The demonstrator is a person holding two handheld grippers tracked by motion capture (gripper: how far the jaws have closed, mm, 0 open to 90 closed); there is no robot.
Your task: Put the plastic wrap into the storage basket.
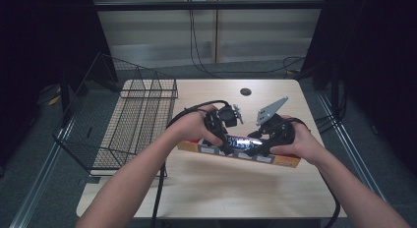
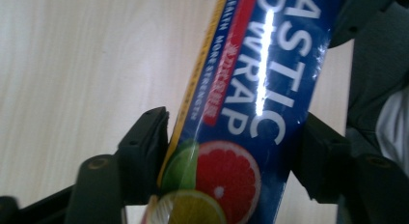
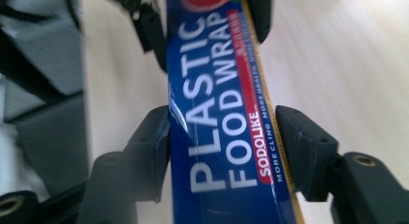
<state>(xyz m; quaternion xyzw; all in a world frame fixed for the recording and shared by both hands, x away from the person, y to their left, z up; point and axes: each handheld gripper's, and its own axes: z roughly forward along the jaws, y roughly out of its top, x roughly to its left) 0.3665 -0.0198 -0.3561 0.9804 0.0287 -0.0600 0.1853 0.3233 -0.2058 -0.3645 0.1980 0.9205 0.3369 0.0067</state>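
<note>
A long blue box of plastic food wrap [image 1: 239,142] with yellow and red sides hangs just above the wooden table [image 1: 221,193], held level between both hands. My left gripper [image 1: 222,144] is clamped across the box's left part. In the left gripper view the black pads [image 2: 149,137] sit against both long sides of the box [image 2: 270,64], near the printed citrus slices. My right gripper [image 1: 260,147] grips the right part. In the right gripper view its pads [image 3: 299,142] rest against the sides of the box [image 3: 212,89] at the words PLASTIC FOOD WRAP.
A black wire basket [image 1: 133,120] stands along the table's left side, partly over the edge. A dark round hole [image 1: 245,92] marks the far middle of the tabletop. Cables trail from both grippers toward the near edge.
</note>
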